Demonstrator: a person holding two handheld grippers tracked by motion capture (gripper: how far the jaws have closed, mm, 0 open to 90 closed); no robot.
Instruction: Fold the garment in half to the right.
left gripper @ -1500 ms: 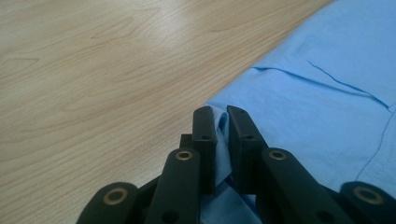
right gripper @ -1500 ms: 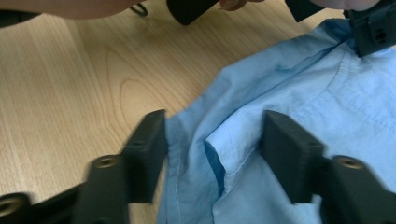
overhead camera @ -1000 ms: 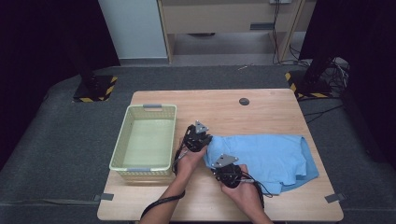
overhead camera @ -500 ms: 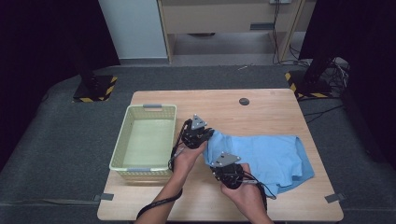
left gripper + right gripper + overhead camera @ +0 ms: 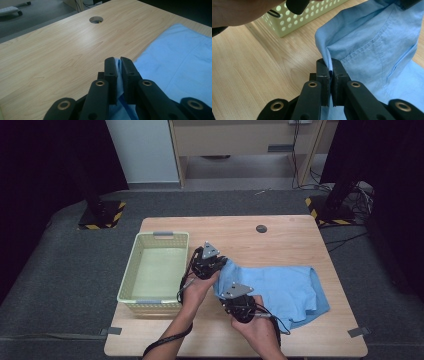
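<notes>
While both forearms reach forward, left claw [image 5: 212, 262] and right claw [image 5: 234, 295] pinching blue shirt [image 5: 285, 287] edge

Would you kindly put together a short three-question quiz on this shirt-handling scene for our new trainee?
1. True or false: both the left gripper and the right gripper are shut on the blue shirt.
2. Where is the yellow-green basket in the high view? A) left of the shirt B) right of the shirt C) on top of the shirt
3. Fill in: the round hole in the wooden table lies on the table's ____ side from the person.

Key: 1 true; 2 A; 3 far.
</notes>
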